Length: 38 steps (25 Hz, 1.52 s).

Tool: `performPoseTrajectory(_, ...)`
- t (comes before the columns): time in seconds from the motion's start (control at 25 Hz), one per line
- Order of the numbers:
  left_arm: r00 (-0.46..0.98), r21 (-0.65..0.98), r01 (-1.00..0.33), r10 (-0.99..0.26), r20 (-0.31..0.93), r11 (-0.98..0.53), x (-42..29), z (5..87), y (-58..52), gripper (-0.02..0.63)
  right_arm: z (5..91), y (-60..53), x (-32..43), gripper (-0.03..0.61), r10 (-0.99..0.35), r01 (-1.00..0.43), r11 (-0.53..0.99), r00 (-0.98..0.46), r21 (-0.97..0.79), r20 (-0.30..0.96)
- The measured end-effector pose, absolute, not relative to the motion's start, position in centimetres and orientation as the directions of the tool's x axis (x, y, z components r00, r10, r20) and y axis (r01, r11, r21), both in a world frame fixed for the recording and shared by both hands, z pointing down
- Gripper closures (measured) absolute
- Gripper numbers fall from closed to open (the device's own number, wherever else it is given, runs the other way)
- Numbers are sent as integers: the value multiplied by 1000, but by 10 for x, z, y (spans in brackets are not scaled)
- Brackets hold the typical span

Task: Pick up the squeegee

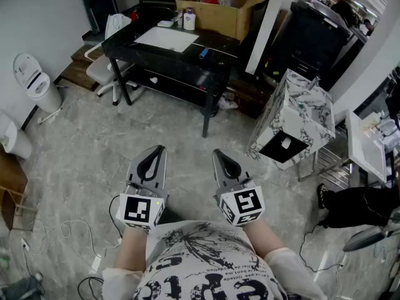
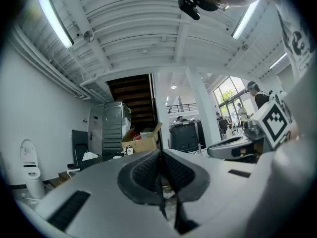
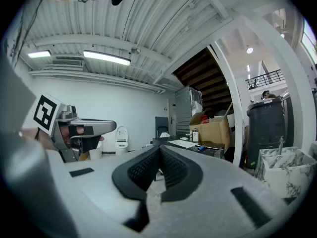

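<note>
We see a pale grey, veined floor (image 1: 81,161); a glossy black table (image 1: 215,60); a brown cardboard box (image 1: 234,19); a white cabinet (image 1: 303,108) marbled in grey; our left gripper (image 1: 161,149) and right gripper (image 1: 216,152) are grey with black-and-white square markers; our shirt (image 1: 206,264) is white with black print.

Two claws: left claw (image 1: 160,149), right claw (image 1: 216,153). One black bench (image 1: 187,67) with one bottle (image 1: 189,19) and one white sheet (image 1: 167,39). One cardboard box (image 1: 231,14), one chair (image 1: 106,67) (partly hidden), two white bins (image 1: 36,83), one marbled cabinet (image 1: 300,114).
</note>
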<state>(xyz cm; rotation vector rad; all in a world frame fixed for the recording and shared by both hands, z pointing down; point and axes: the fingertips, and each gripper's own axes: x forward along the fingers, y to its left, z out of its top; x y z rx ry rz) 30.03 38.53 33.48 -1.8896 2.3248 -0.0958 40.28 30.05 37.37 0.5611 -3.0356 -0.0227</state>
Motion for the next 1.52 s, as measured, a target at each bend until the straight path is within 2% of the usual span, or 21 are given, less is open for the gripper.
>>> performPoseTrajectory(0.56, -199, -115, -972, -979, -51, 204, 283, 338, 375, 601, 383, 286, 386, 586, -374, -376, 927, -924, -8, 81)
performPoseTrajectory(0.84, -191, -87, -977, -981, -35, 193, 248, 356, 357, 601, 398, 264, 354, 586, -396, -400, 916, -911, -20, 113)
performPoseTrajectory(1.08, -151, -70, -986, -988, -15, 152, 179, 364, 312, 601, 413, 224, 289, 586, -437, -445, 895, -887, -27, 147)
performPoseTrajectory(1.52, 5, -58, -998, -1000, -4, -4, -16, 343, 202, 601, 392, 124, 119, 586, -601, -611, 791, -784, -30, 154)
